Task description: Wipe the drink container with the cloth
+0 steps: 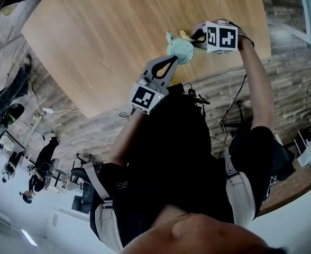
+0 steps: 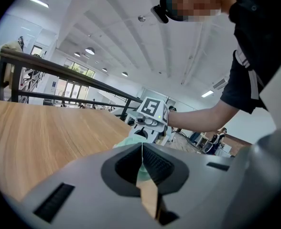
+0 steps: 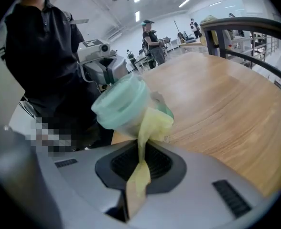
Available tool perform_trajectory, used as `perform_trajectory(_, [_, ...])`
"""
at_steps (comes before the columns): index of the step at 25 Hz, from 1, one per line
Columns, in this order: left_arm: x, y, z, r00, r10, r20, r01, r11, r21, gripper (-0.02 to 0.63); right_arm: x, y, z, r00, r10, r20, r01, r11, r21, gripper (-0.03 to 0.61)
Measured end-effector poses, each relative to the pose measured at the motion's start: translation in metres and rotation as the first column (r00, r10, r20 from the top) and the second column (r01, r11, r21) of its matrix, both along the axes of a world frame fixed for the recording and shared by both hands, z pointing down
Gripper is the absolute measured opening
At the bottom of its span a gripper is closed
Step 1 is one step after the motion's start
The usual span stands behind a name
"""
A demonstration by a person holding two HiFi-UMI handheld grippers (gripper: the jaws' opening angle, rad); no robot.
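Mint-green drink container (image 3: 124,104), pale yellow cloth (image 3: 152,124)

No words, brand names or numbers can be read anywhere in these views. The only sign-like marks are black-and-white square code patterns: one on the marker cube (image 1: 146,98) of my left gripper (image 1: 172,61), near me, and two on faces of the marker cube (image 1: 221,37) of my right gripper (image 1: 195,38), farther off to the right. They are patterns, not lettering.
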State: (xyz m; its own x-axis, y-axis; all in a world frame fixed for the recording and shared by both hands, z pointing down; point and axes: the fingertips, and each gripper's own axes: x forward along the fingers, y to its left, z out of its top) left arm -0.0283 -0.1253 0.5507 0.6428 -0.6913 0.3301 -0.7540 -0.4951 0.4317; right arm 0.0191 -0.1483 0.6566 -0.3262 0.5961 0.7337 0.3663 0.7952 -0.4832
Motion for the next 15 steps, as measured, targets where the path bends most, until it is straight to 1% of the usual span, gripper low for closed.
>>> perform_trajectory(4, [0.001,-0.003,-0.004,1.0,-0.01,-0.014,0.01,1.0,0.01,0.025,-0.006,-0.004,-0.018,0.997,-0.081,0.014,0.081,0.997,0.012,0.046])
perform_trajectory(7, [-0.003,-0.004,-0.005,1.0,-0.009,-0.019,0.009,1.0,0.017,0.025,-0.016,-0.007,-0.022,0.989,-0.146,0.003,0.146,0.989,0.035,0.046])
perform_trajectory(11, [-0.001,0.001,0.001,1.0,-0.007,-0.022,0.007,1.0,-0.001,0.025,-0.021,-0.007,-0.008,0.972,-0.231,-0.035,0.233,0.97,0.067,0.046])
perform_trajectory(15, [0.002,0.001,-0.001,1.0,-0.006,-0.022,0.007,1.0,0.003,0.025,-0.023,-0.005,0.012,0.957,-0.279,-0.074,0.286,0.953,0.103,0.046])
